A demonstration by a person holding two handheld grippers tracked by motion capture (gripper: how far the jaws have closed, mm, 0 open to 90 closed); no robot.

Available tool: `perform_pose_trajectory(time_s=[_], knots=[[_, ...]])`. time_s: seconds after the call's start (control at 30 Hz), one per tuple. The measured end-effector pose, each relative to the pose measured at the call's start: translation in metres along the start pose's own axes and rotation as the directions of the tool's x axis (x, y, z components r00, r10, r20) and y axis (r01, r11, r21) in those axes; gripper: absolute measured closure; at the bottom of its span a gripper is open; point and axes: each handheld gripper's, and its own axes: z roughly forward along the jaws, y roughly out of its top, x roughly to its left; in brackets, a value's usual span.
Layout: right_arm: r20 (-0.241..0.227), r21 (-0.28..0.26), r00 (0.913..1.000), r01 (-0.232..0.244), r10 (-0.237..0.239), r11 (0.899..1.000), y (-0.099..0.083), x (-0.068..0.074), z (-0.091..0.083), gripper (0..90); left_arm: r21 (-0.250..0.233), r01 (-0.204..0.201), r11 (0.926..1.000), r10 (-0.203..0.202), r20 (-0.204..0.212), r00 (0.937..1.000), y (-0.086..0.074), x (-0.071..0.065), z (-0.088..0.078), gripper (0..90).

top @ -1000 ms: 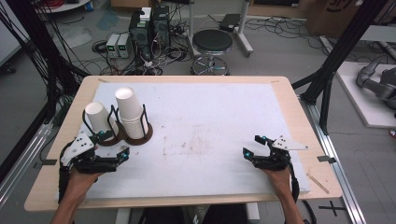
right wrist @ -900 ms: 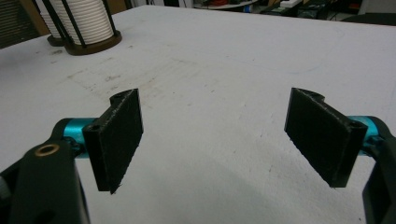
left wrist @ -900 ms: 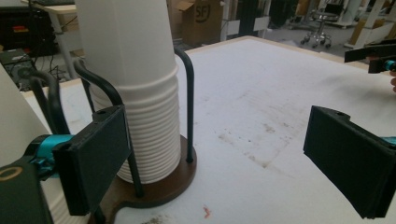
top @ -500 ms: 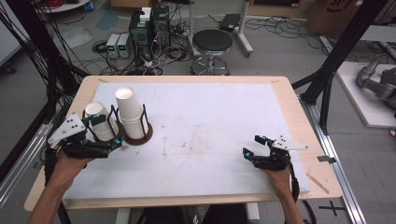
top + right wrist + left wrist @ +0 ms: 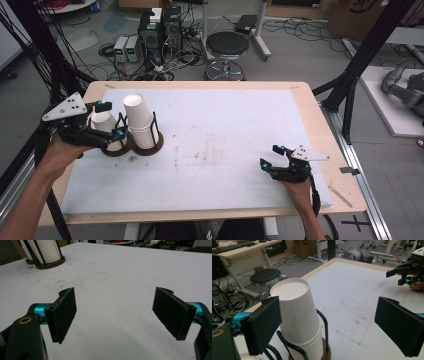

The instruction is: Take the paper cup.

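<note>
Near the tabletop's left edge, the upside-down cup stack (image 5: 141, 120) stands upright in its holder (image 5: 134, 146); both the left gripper (image 5: 107, 134) and right gripper (image 5: 269, 165) hold open, empty jaws.

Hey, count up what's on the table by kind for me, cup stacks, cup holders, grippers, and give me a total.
Stacks of white paper cups: 2, the tall stack and the short stack
Dark wire cup holder, a double one: 1
Hand-held grippers: 2, left gripper and right gripper
Total: 5
</note>
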Motion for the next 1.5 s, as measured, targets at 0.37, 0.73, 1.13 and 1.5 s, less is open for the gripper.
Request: perform_pose_trajectory(time_s=[0.37, 0.73, 1.13, 1.5], knots=[[0.003, 0.001, 1.0, -0.001, 0.001, 1.0, 0.0, 0.0, 0.0, 19.8, 0.063, -0.062, 0.9961, 0.055, 0.107, 0.9928, 0.029, 0.026, 0.01, 7.1], [0.007, -0.001, 1.0, 0.002, -0.002, 1.0, 0.0, 0.0, 0.0, 19.9, 0.152, -0.124, 0.9806, 0.091, 0.208, 0.9739, 0.058, 0.056, 0.017, 7.1], [0.008, 0.002, 1.0, 0.001, -0.001, 1.0, 0.0, 0.0, 0.0, 19.8, 0.259, -0.196, 0.9458, 0.102, 0.337, 0.9359, 0.079, 0.075, 0.036, 7.1], [0.01, 0.015, 0.9999, -0.002, 0.001, 1.0, 0.0, 0.001, 0.001, 19.8, 0.343, -0.239, 0.9083, 0.086, 0.404, 0.9104, 0.072, 0.089, 0.059, 9.4]])
